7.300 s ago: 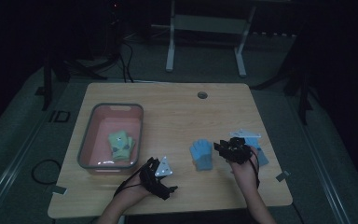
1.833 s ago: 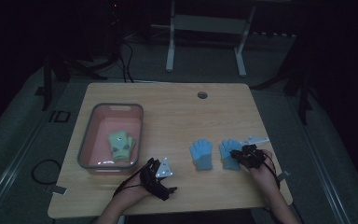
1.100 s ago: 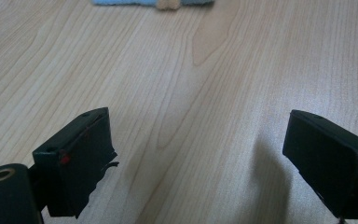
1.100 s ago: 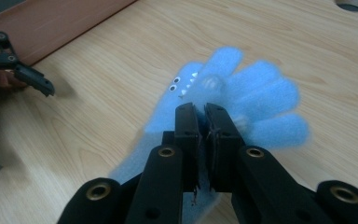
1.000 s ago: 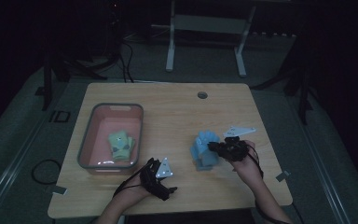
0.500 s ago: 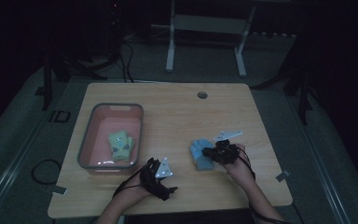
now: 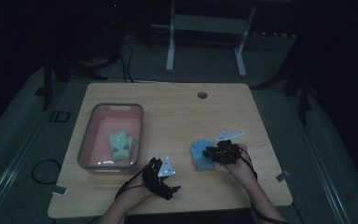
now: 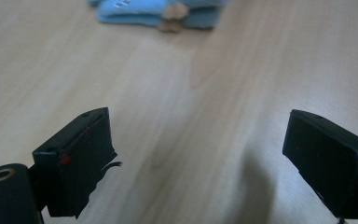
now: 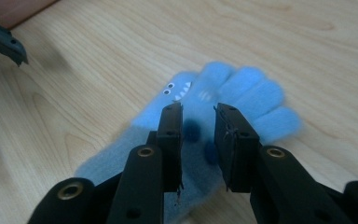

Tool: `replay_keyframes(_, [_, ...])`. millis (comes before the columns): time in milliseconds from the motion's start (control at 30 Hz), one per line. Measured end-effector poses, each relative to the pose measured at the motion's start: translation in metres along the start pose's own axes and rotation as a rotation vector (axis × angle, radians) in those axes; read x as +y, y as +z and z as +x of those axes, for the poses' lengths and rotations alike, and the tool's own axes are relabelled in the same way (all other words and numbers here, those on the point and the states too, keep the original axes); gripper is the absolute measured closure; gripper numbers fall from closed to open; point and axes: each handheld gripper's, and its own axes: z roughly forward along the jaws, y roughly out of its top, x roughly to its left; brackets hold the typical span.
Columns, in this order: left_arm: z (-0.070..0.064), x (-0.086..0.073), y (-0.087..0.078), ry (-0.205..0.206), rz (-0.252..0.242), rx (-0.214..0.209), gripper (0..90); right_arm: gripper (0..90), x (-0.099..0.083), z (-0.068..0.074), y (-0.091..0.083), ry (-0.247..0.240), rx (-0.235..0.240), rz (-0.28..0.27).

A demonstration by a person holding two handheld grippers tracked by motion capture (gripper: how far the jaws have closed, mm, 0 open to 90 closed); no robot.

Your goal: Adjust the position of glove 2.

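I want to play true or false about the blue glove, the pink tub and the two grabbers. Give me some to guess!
1. The blue glove lies on the wooden table. True.
2. The pink tub is empty. False: green gloves lie in it.
3. The left gripper has its jaws wide apart. True.
4. The right gripper is over the tub. False: it is over the blue glove.

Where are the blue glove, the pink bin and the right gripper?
Blue glove (image 9: pixel 251 93): right gripper view, on its fingers.
Pink bin (image 7: pixel 86 142): high view, on its left rim.
Right gripper (image 9: pixel 198 116): right gripper view, between its fingertips.
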Motion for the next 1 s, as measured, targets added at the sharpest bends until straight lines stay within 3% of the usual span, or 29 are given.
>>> replay_keyframes(67, [-0.004, 0.006, -0.001, 0.003, -0.004, 0.01, 9.0, 69.0, 0.001, -0.003, -0.005, 0.004, -0.004, -0.014])
replay_keyframes(267, [-0.007, 0.021, 0.002, 0.033, -0.051, -0.011, 11.2, 60.4, 0.002, -0.013, -0.016, 0.007, -0.033, -0.032])
replay_keyframes(400, [-0.008, 0.028, 0.013, 0.099, -0.045, -0.042, 13.8, 56.6, 0.005, -0.022, -0.02, 0.02, -0.04, -0.039])
replay_keyframes(433, [-0.008, 0.028, 0.013, 0.099, -0.045, -0.042, 14.5, 54.2, 0.006, -0.024, -0.021, 0.023, -0.042, -0.045])
replay_keyframes(567, [-0.014, 0.045, 0.032, 0.157, -0.053, -0.093, 15.1, 49.8, 0.008, -0.03, -0.017, 0.029, -0.038, -0.048])
replay_keyframes(633, [-0.018, 0.053, 0.038, 0.196, -0.067, -0.11, 21.9, 49.1, 0.009, -0.032, -0.012, 0.037, -0.034, -0.038])
replay_keyframes(667, [-0.018, 0.053, 0.038, 0.196, -0.067, -0.11, 23.5, 49.1, 0.01, -0.034, -0.01, 0.046, -0.028, -0.038])
replay_keyframes(800, [-0.02, 0.068, 0.055, 0.266, -0.068, -0.099, 23.8, 47.3, 0.013, -0.037, -0.002, 0.058, -0.026, -0.032])
replay_keyframes(1000, [-0.013, 0.076, 0.066, 0.316, -0.059, -0.073, 35.6, 44.1, 0.019, -0.042, 0.01, 0.076, -0.025, -0.014])
